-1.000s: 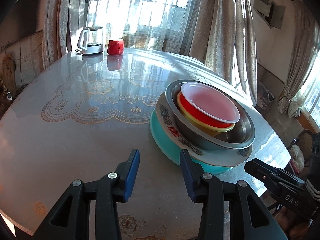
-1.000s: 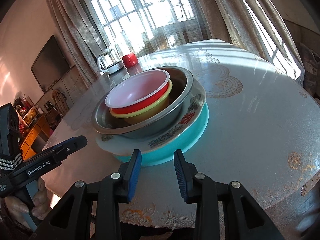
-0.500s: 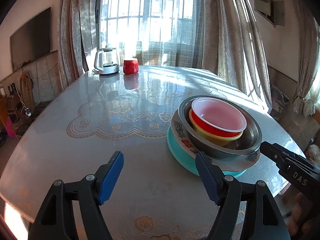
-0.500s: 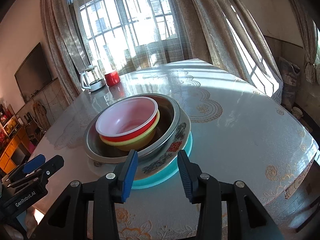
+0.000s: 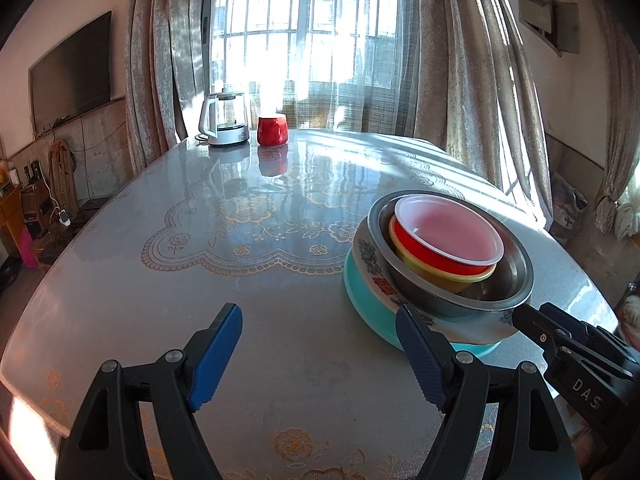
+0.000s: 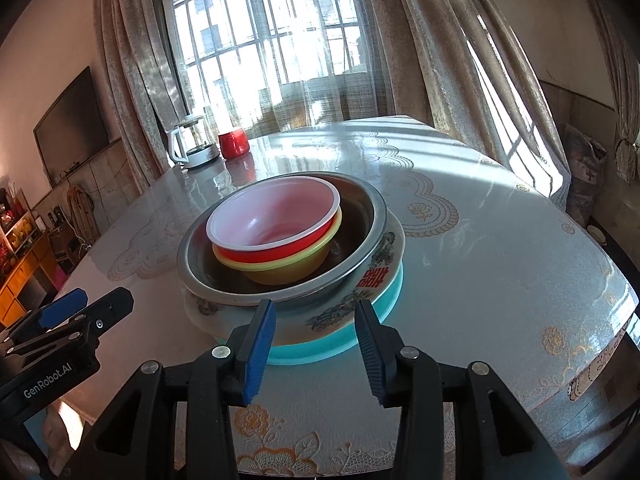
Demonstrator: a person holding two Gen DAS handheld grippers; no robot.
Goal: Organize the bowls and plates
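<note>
Both claws hang low over the near edge of the round glass-topped counter (image 5: 280,280), empty and parted. On the left claw (image 5: 318,354) the blue-padded fingers (image 5: 218,354) are spread wide, level with the counter and pointing across it toward the window; nothing lies between them but bare surface. The right claw (image 6: 316,354) has a narrower gap between its blue pads, and it aims straight at the stack of dishes, whose near rim sits just ahead of its fingertips without touching them.

That stack stands just ahead and to the right of the left claw, directly in front of the right one. At the bottom is a flat turquoise plate (image 6: 332,350), on it a white ceramic plate with a flower pattern and red characters (image 6: 340,312), then a wide stainless steel bowl (image 6: 368,240). Nested inside that are a yellow plastic bowl (image 6: 288,270), a red plastic bowl (image 6: 276,252) and a white translucent plastic bowl (image 6: 276,212) on top, all upright.

From the left wrist view the right claw's black body pokes in from the right, close beside the turquoise plate's edge. Far beyond both claws, by the curtained window, a glass kettle with a white handle (image 5: 224,124) stands beside a red mug (image 5: 272,130).
</note>
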